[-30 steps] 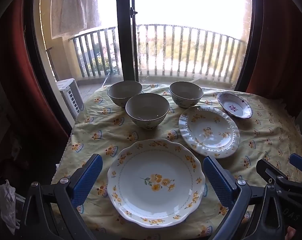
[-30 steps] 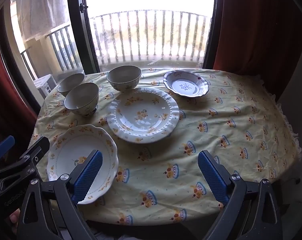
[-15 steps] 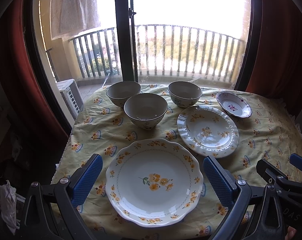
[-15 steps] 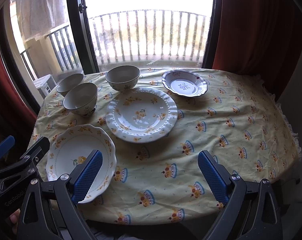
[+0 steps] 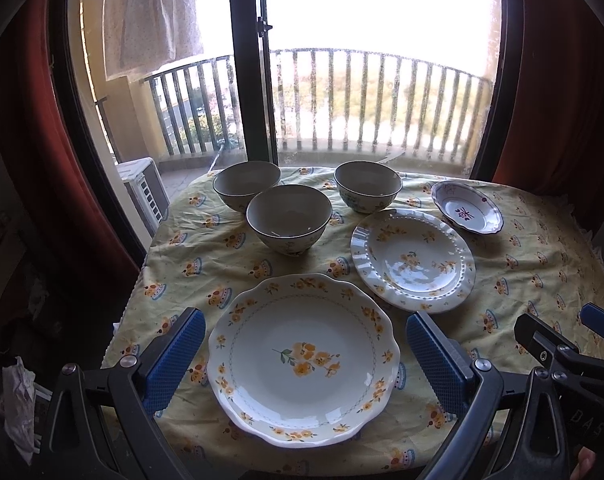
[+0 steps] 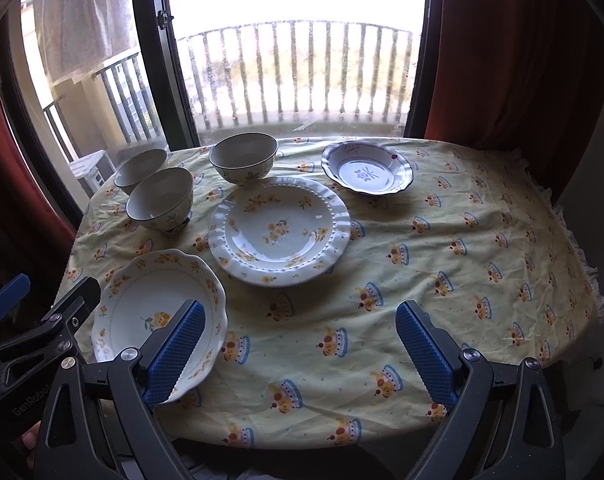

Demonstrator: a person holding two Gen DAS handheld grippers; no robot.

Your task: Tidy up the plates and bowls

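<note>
Both cameras drifted slightly since the earlier frames; dishes unmoved. Left tongs (image 5: pixel 302 354) spread wide, empty, straddling the big yellow-flower plate (image 5: pixel 303 356) at lower centre of the left view. Right tongs (image 6: pixel 300 350) also wide open over bare yellow cloth on the worktop (image 6: pixel 481 248). Ribbed plate (image 6: pixel 278 230) mid-frame, small blue-rimmed dish (image 6: pixel 367 173) behind it, three bowls (image 6: pixel 160 199) upper left.

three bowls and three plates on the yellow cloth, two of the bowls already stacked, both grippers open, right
Not quite: no bowls are stacked. The left wrist view shows each bowl standing alone on the cloth. The rest holds: three plates, with the left gripper and right gripper open.
</note>
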